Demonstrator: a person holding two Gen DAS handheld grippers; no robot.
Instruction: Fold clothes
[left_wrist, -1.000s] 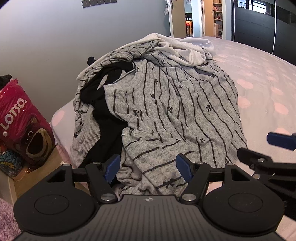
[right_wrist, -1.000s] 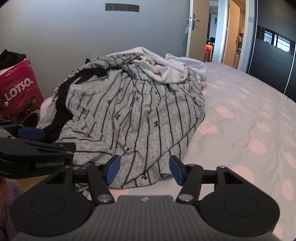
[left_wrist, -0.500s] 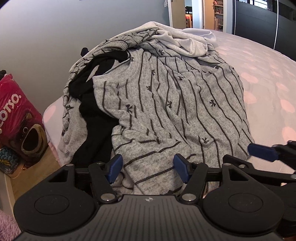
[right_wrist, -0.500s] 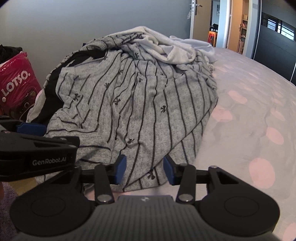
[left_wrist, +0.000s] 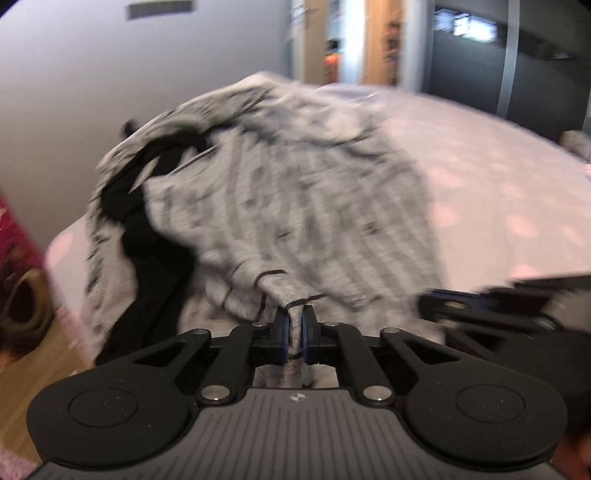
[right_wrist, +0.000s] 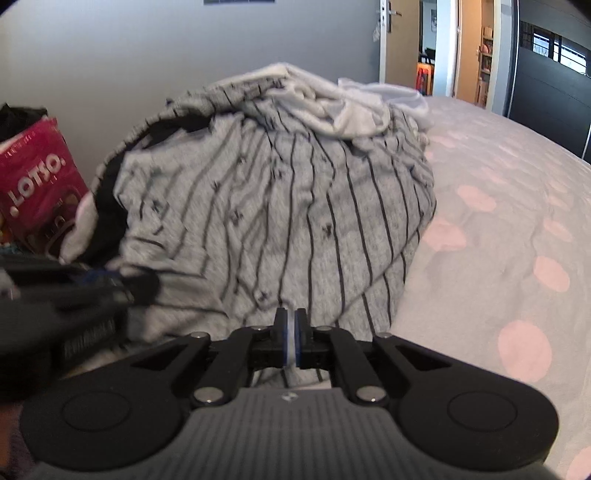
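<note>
So the whole job sits on the bed (right_wrist: 517, 206), grey cover with pale pink dots, and the pile of clothes (right_wrist: 280, 192) is heaped at its near corner, up by the wall. Biggest piece on top is the grey striped top (right_wrist: 295, 221): heathered knit with thin dark stripes and tiny dark motifs, draped over everything and hanging toward the bed edge. Looks soft, light and floppy to me, so I'd guess it sags and stretches when lifted rather than keeping any shape, and it'll probably drag its neighbours along since it's tangled with them. Best place to grab is the hem, two spots well apart, so it hangs flat. That's pretty much what's going on: the left gripper (left_wrist: 293, 332) is closing on a bunched bit of the near hem, fabric pinched between the blue pads, and the right gripper (right_wrist: 290, 341) is closing on the same edge further right. Under it there's a black garment (left_wrist: 147, 251) poking out on the left, and a white garment (right_wrist: 332, 107) crumpled on the peak.
</note>
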